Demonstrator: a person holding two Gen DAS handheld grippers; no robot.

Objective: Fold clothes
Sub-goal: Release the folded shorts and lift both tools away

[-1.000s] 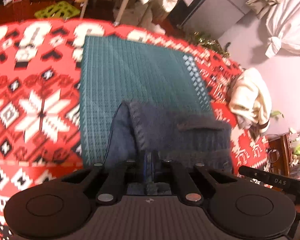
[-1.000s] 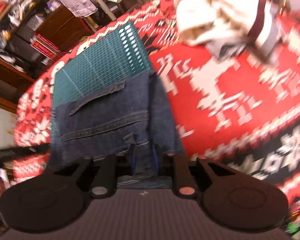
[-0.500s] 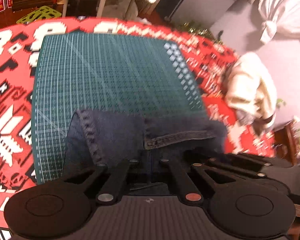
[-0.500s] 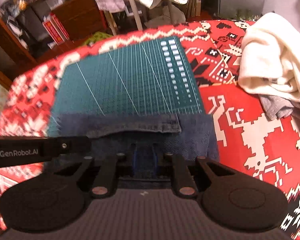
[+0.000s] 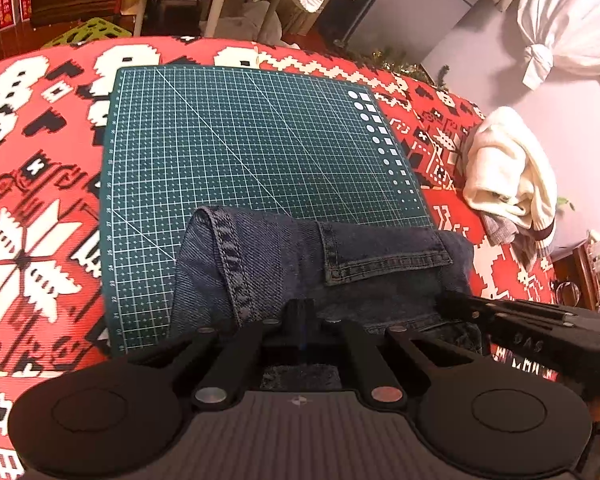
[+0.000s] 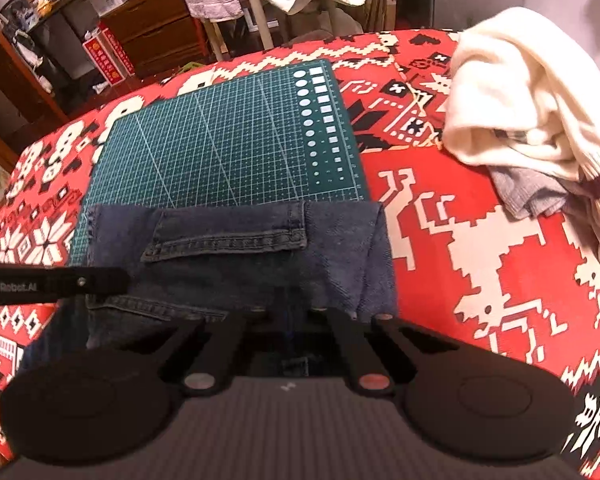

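I have the folded jeans (image 5: 300, 264) lying across the near edge of the green cutting mat (image 5: 240, 144), on the red patterned cloth (image 5: 32, 200). My left gripper (image 5: 303, 312) pinches denim at the near fold; my right gripper (image 6: 290, 316) looks clamped on it too, though shadow hides the tips. A cream sweater (image 6: 520, 112) sits well apart, right.

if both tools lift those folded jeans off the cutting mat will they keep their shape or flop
The jeans would probably sag between the two grips: the denim already drapes in soft folds. The thick seams and doubled layers suggest they are fairly heavy for their size. The left tool and right tool look shut on the near edge, so the far fold may fall open.
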